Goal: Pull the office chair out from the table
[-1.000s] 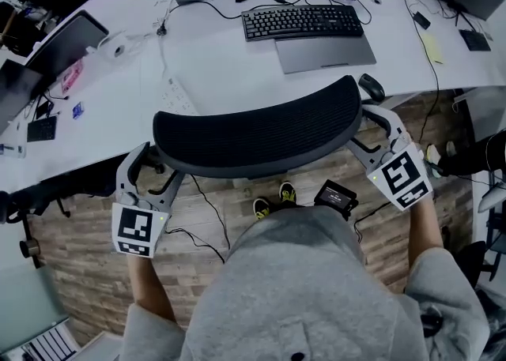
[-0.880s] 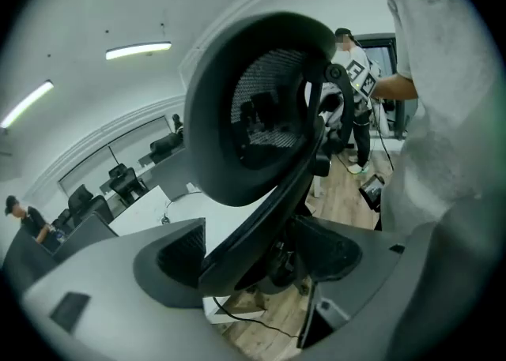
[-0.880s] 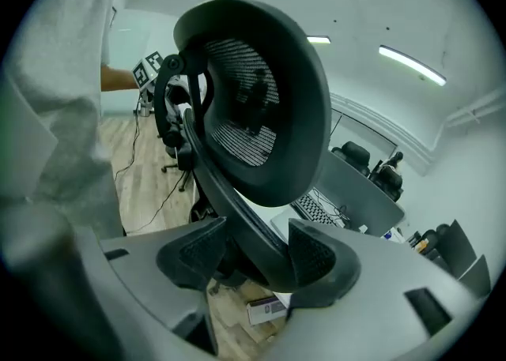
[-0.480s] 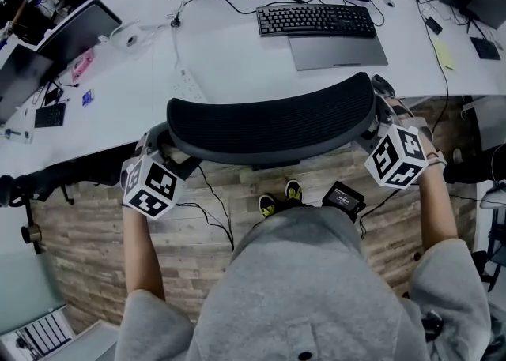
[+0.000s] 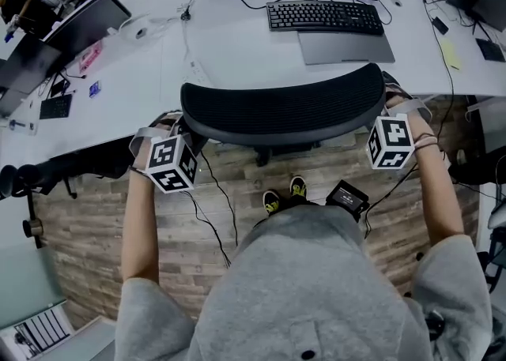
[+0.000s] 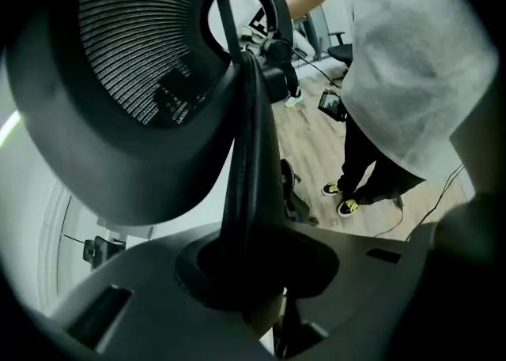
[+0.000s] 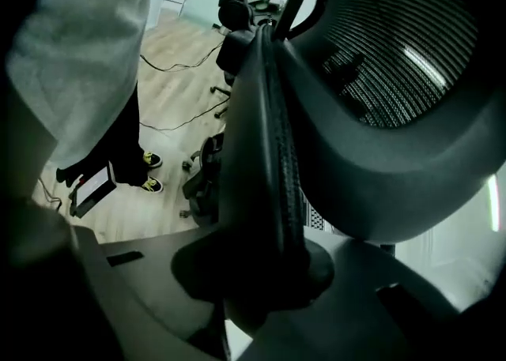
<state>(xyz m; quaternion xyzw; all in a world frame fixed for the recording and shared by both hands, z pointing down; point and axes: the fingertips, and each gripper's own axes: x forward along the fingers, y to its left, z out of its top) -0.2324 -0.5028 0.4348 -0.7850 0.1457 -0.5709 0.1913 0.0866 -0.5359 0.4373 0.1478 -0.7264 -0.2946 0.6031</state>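
Head view: the office chair [image 5: 285,110] stands at 12 o'clock from the person, its mesh backrest right at the near edge of the white desk [image 5: 229,59]. A keyboard [image 5: 324,16] lies on the desk beyond it, further toward 12. The left gripper [image 5: 180,134] sits at the backrest's 9 o'clock end and the right gripper [image 5: 387,110] at its 3 o'clock end, both with their marker cubes facing up.

Left gripper view — the jaws have just been closing, and I read them as clamped on the backrest's dark side rim, which runs upright between them. Mesh fills the upper left.

Right gripper view — same on this side: the jaws have just closed in and press on the rim, with mesh at upper right.

Below the chair is wood floor [image 5: 87,225] with loose cables, and the person's yellow-and-black shoes [image 5: 283,195] at the chair's 6 o'clock.
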